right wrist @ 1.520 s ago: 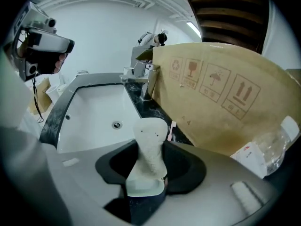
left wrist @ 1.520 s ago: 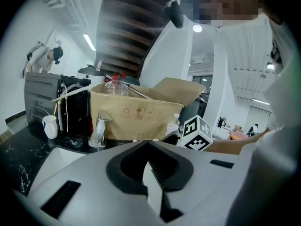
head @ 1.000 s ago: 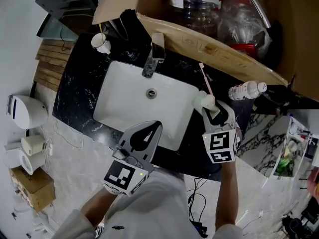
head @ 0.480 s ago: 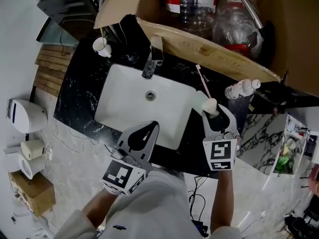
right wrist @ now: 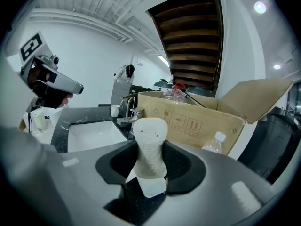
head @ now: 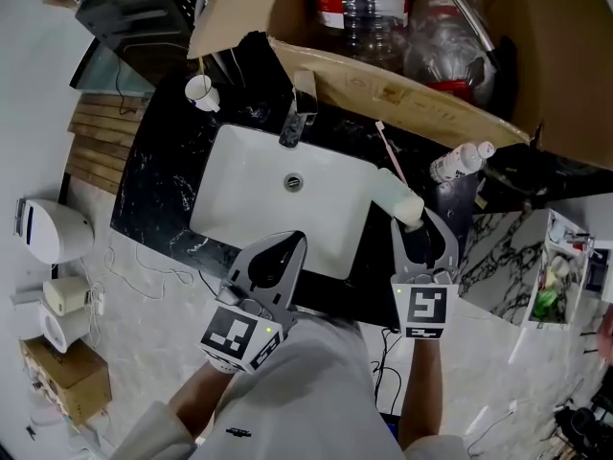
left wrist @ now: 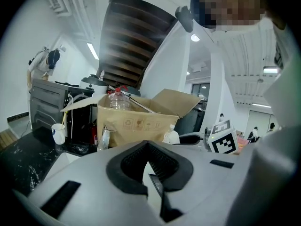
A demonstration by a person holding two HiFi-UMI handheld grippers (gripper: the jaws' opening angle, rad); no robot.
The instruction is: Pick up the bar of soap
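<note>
Black marbled counter (head: pixel 153 180) holds a white rectangular sink (head: pixel 249 209), with a faucet (head: pixel 297 113) at the sink's 12 o'clock edge. Behind the faucet, an open cardboard box (head: pixel 402 84) with clear bottles (head: pixel 369 8) inside fills the 12 to 2 o'clock area. A white cup (head: pixel 201 90) stands at 10 o'clock. A plastic bottle (head: pixel 458 164) lies at 2 o'clock, and a pink toothbrush (head: pixel 388 151) rests between it and the sink. Your right gripper (head: pixel 420 226), at 4 o'clock of the sink, has its jaws closed on the bar of soap (head: pixel 402 202). The pale bar sticks out past the fingertips toward 11 o'clock, over the sink's right edge. Your left gripper (head: pixel 278 257) hovers at the sink's 6 o'clock rim, jaws together with nothing between them.
</note>
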